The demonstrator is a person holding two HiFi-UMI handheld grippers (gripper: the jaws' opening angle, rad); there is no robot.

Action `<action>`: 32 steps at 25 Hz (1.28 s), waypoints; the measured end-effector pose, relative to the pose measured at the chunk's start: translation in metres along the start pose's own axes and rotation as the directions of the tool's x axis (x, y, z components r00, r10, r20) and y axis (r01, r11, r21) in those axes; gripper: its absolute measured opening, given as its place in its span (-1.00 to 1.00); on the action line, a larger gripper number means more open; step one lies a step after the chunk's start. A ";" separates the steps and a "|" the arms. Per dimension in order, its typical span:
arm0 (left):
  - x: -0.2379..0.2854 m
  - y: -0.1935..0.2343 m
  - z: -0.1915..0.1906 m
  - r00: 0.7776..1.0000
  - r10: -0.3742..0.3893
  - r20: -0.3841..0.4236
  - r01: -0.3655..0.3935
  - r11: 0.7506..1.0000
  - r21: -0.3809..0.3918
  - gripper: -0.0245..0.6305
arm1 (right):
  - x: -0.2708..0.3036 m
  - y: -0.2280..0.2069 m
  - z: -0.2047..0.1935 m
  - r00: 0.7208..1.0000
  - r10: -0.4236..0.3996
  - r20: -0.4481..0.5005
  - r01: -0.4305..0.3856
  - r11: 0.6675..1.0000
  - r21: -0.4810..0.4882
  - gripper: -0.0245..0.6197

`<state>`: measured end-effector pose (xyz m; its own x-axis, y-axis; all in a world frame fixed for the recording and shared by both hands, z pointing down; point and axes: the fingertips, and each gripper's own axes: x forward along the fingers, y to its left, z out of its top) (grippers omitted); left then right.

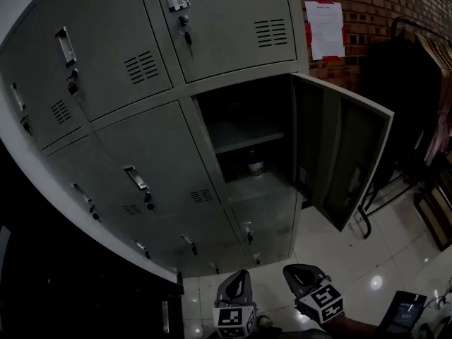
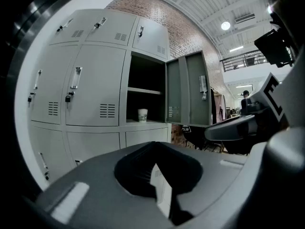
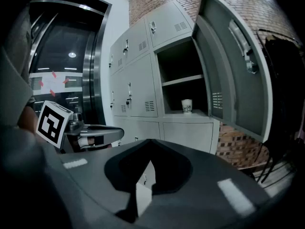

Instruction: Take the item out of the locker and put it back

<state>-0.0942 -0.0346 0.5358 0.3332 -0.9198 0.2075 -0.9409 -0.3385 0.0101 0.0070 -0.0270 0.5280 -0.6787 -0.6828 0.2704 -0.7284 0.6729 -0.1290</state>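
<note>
A white paper cup stands on the lower floor of the open locker compartment, under its shelf. The same cup shows in the left gripper view and, as a cup, in the right gripper view. The locker door hangs swung out to the right. My left gripper and right gripper sit side by side low in the head view, well short of the locker, both pointing toward it. Each one, left gripper and right gripper, is shut with nothing held.
Closed grey lockers fill the left and top. A clothes rack with dark garments stands right of the open door. Papers hang on the brick wall. A dark device lies on the tiled floor at the lower right.
</note>
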 end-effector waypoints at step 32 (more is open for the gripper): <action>0.197 0.093 0.064 0.997 0.046 0.062 -0.046 0.999 -0.002 -0.93 | 0.164 -0.153 0.079 0.999 -0.037 0.039 0.039 0.999 -0.031 -0.93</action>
<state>-0.1126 -0.2602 0.5147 0.2928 -0.9448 0.1472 -0.9553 -0.2957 0.0025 -0.0006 -0.2641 0.5164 -0.6542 -0.7182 0.2372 -0.7507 0.6547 -0.0884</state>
